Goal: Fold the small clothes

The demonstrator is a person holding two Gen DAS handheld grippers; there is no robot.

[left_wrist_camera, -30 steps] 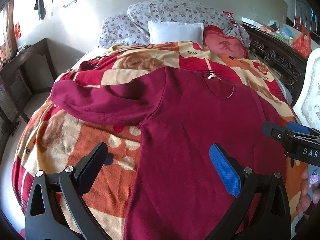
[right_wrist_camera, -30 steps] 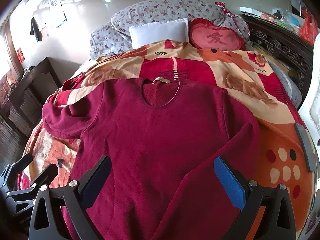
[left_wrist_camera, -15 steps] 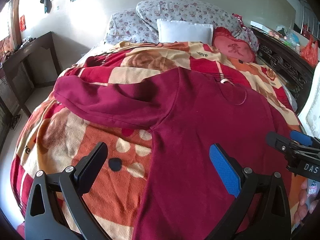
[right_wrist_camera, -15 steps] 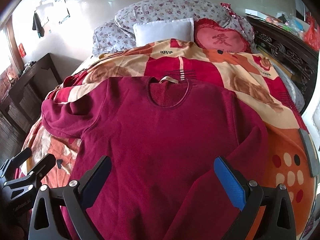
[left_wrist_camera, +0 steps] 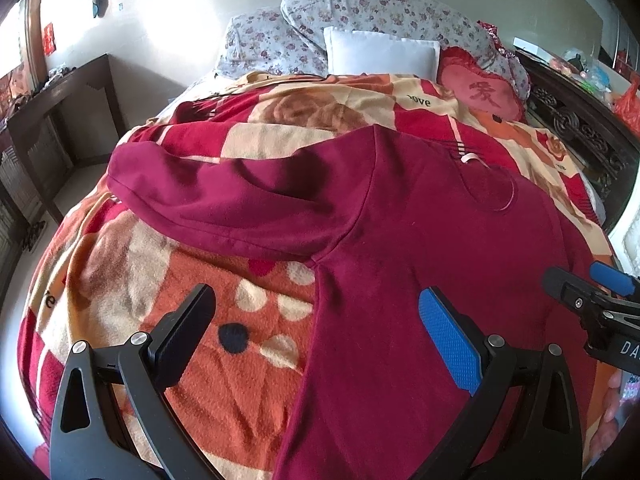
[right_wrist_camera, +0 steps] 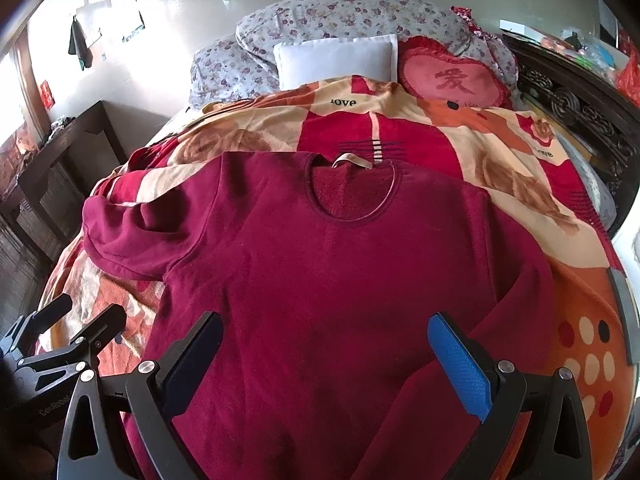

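Observation:
A dark red long-sleeved sweater [right_wrist_camera: 332,272] lies flat, front up, on the patterned blanket [right_wrist_camera: 500,152], neck hole toward the pillows. Its left sleeve [left_wrist_camera: 224,204] stretches out sideways; its right sleeve [right_wrist_camera: 480,344] is folded down along the body. My left gripper [left_wrist_camera: 316,332] is open and empty, hovering over the sweater's left side edge below the armpit. My right gripper [right_wrist_camera: 324,352] is open and empty over the lower body of the sweater. The right gripper also shows at the right edge of the left wrist view [left_wrist_camera: 592,304], the left one at the left edge of the right wrist view [right_wrist_camera: 60,340].
Floral pillows [right_wrist_camera: 352,16], a white pillow [right_wrist_camera: 336,58] and a red heart cushion [right_wrist_camera: 452,80] lie at the bed's head. A dark carved bed frame [right_wrist_camera: 576,112] runs along the right. A dark wooden table [left_wrist_camera: 60,96] stands left of the bed.
Both grippers have moved forward and a little left over the sweater; the left view now centres on the armpit and sleeve. Both stay open. The sweater has not moved.

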